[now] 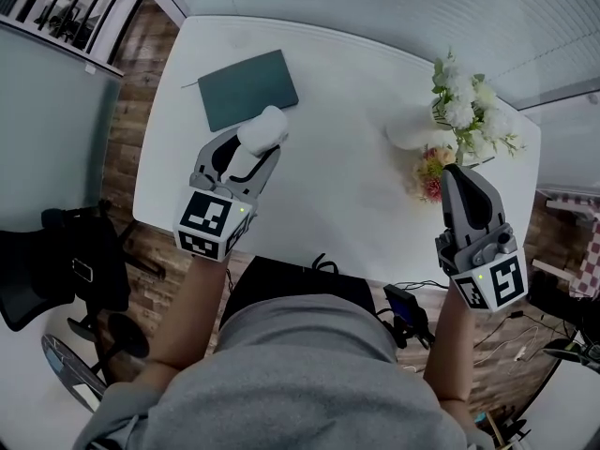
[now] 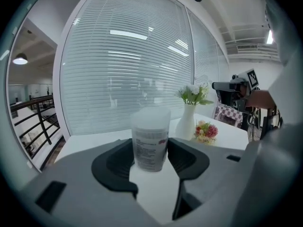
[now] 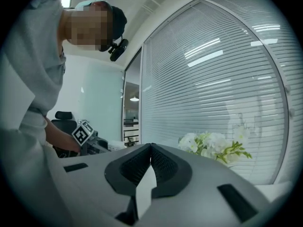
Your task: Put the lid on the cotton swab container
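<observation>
Table (image 1: 347, 190) middle open; notebook (image 1: 247, 88) far-left; flower vase (image 1: 412, 137) near right gripper (image 1: 455, 171).

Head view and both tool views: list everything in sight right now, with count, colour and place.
table: one, white, under both tools
notebook: one, dark green, flat on the table's far left
vase: one, white, far right of the table
white flowers: one bunch, in the vase
small bouquet: one, pink and orange, beside the vase
cotton swab container: one, frosted white, labelled, upright in the left tool
office chair: one, black, left of the table
left tool: grey, closed on the container
right tool: grey, jaws together, empty
</observation>
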A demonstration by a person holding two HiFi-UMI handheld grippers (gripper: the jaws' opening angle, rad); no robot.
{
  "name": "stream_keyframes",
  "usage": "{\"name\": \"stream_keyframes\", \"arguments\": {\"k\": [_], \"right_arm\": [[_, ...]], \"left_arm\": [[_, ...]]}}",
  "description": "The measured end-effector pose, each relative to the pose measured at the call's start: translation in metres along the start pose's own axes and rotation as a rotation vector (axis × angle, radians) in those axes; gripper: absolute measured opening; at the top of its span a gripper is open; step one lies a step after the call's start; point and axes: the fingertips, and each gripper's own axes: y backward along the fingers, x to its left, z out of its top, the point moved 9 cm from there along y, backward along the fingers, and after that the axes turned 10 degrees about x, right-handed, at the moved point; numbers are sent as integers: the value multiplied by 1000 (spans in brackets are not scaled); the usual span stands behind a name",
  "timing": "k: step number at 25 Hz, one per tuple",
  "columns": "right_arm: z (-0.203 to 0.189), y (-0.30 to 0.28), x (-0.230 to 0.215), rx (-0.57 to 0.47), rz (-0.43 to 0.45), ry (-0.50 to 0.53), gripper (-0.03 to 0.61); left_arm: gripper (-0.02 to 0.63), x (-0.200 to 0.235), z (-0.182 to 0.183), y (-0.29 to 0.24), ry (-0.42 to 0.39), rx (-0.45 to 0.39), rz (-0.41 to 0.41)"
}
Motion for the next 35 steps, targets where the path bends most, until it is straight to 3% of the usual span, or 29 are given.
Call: {"name": "stream_keyframes", "arguments": {"k": [6,21,35], "right_arm": [[-19,-4,-5,50,32,5,23],[-42,19,-13,111,2,-40,23],[-39,19,-13,116,-2,-35,23]], "left_arm": [[225,-4,-18,-22,-4,62,5],[225,-27,-69,-88,-25,228,-58],[225,-35,-75,-111,-30,256,-94]]}}
